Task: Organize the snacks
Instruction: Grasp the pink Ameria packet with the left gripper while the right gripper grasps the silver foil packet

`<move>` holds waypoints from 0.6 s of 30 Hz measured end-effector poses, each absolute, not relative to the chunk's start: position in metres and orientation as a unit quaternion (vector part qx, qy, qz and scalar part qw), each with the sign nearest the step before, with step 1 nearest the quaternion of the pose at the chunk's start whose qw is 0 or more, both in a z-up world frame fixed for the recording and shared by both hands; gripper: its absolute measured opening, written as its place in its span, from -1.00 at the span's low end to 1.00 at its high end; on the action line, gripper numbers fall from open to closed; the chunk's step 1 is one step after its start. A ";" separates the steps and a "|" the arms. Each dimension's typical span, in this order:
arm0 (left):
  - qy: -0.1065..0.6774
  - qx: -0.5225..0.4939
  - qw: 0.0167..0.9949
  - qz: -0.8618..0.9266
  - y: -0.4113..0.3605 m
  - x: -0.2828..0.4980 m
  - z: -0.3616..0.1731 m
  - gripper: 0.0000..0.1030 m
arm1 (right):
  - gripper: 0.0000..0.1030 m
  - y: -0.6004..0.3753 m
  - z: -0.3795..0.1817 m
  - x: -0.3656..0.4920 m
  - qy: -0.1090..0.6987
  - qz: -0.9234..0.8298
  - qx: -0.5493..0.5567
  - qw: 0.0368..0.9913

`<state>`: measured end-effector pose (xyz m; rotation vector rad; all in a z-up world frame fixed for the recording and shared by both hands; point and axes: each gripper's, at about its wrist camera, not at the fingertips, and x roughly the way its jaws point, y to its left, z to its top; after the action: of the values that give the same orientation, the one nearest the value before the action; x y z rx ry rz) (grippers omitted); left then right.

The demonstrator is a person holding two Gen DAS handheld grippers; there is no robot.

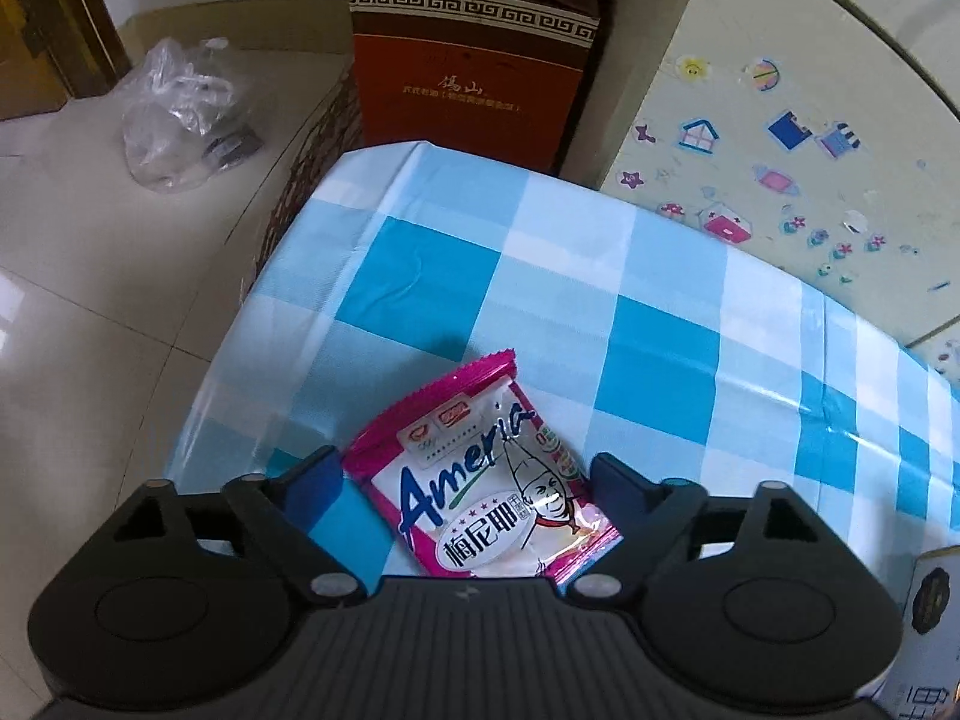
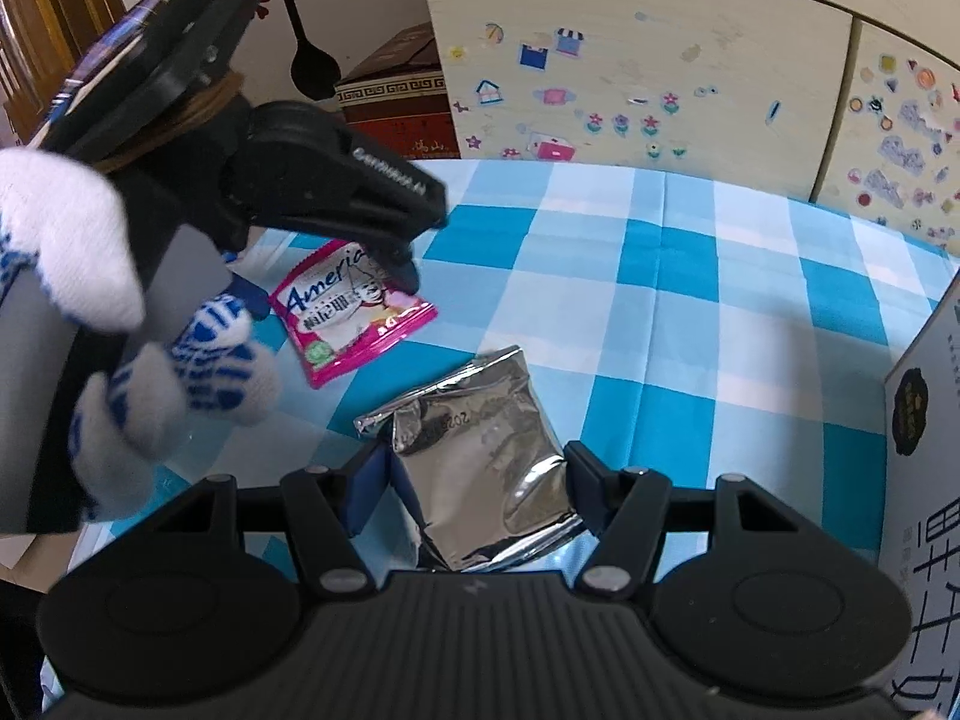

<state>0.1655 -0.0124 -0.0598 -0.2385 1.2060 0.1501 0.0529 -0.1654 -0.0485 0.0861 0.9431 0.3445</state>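
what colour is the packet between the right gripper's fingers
Silver foil packet, shiny and crinkled; it shows best in the right wrist view.

Blue-and-white checked tablecloth bearing pink snack packet, silver foil pouch, white box.

Left gripper tilted steeply down, my jaws spread, pads clear on both sides. Right gripper angled down, jaws pinched on packet between them. My gloved left hand wraps left handle.
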 end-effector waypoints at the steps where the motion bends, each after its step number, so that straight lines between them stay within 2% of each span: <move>1: 0.564 -0.113 0.815 0.068 -0.011 0.164 -0.059 0.67 | 0.25 -0.165 -0.048 0.053 0.453 0.165 0.041 0.875; 3: 0.563 -0.120 0.816 0.062 -0.009 0.163 -0.058 0.49 | 0.25 -0.165 -0.048 0.052 0.453 0.166 0.041 0.875; 8: 0.562 -0.131 0.815 0.047 -0.010 0.158 -0.054 0.35 | 0.25 -0.166 -0.047 0.050 0.453 0.161 0.045 0.876; 18: 0.534 -0.130 0.835 0.028 -0.010 0.143 -0.026 0.34 | 0.25 -0.168 -0.034 0.038 0.441 0.154 0.056 0.882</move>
<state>0.1426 -0.0098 -0.0261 -0.2746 1.1320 0.0589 0.0385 -0.1676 -0.0341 0.1166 0.9185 0.3207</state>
